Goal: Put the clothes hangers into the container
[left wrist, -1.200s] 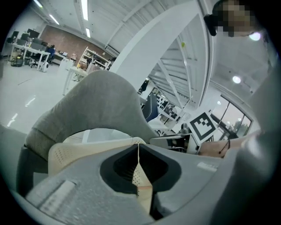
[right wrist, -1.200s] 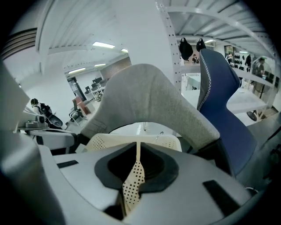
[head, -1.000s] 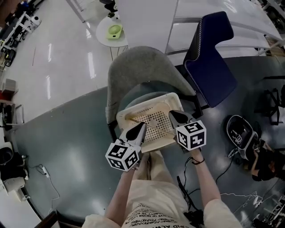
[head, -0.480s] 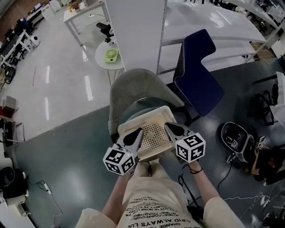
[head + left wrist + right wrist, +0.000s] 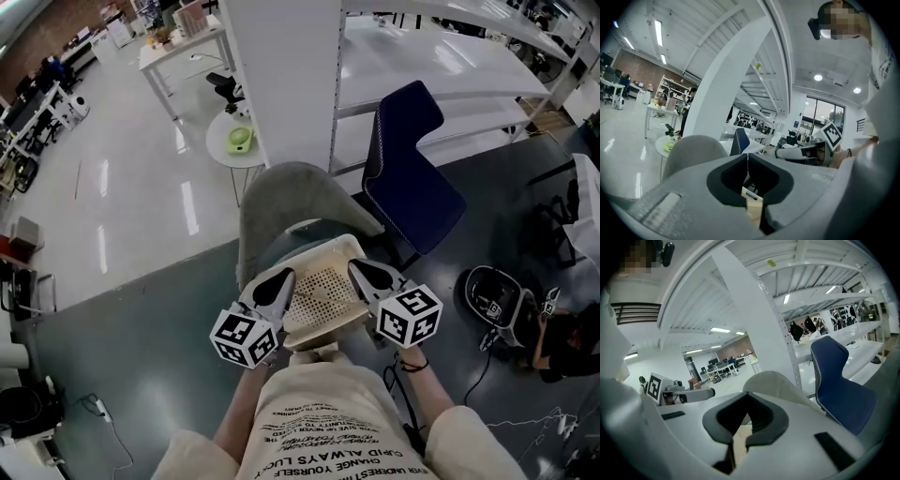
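Observation:
A cream perforated container [image 5: 323,298] sits on the seat of a grey chair [image 5: 291,192], right in front of me. My left gripper [image 5: 281,276] lies along the container's left rim and my right gripper [image 5: 356,268] along its right rim. In the left gripper view the jaw tips of the left gripper [image 5: 748,154] meet, with a piece of the cream container [image 5: 752,206] showing below them. The right gripper [image 5: 749,394] also has its tips together, with the perforated container [image 5: 739,437] behind them. I cannot make out hangers inside the container.
A dark blue chair [image 5: 408,150] stands behind the grey one to the right, against white shelving [image 5: 422,47]. A small round white table [image 5: 234,141] carries a green item. A dark helmet-like object [image 5: 492,295] and cables lie on the floor at right.
The head camera has risen and tilted forward, so more of the room shows. Both grippers stay beside the container, which now sits closer to my body.

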`<control>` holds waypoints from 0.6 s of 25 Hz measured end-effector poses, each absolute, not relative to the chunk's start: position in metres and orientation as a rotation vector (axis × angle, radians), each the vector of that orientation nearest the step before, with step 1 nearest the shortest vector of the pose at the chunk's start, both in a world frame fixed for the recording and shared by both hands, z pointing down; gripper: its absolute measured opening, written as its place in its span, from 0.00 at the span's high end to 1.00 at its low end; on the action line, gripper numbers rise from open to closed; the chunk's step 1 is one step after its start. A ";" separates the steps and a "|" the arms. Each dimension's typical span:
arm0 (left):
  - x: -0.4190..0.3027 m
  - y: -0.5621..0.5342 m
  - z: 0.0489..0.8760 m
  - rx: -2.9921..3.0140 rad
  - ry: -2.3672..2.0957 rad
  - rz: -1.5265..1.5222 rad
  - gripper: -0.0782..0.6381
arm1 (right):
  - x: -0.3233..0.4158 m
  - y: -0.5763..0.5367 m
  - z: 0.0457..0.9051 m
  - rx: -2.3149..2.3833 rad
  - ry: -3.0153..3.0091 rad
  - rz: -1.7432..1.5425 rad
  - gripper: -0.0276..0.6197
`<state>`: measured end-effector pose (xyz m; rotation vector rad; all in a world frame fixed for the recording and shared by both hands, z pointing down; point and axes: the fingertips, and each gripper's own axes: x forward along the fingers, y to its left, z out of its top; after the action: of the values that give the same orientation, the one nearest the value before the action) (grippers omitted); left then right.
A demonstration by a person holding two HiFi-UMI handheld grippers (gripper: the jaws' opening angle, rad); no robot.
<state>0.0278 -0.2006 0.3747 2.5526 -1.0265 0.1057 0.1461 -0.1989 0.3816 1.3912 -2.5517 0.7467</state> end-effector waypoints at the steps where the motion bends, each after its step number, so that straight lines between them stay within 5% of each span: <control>1: 0.027 -0.201 0.369 2.564 -1.031 0.098 0.86 | 0.148 -0.198 0.376 1.407 -2.562 0.741 0.95; 15: -0.008 -0.206 0.303 2.672 -1.180 0.004 0.86 | 0.169 -0.194 0.307 1.632 -2.614 0.504 0.95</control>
<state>-0.0076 -0.2057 0.3029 2.6720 -1.1797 0.0036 0.1690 -0.1941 0.3068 1.6320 -2.6145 0.5042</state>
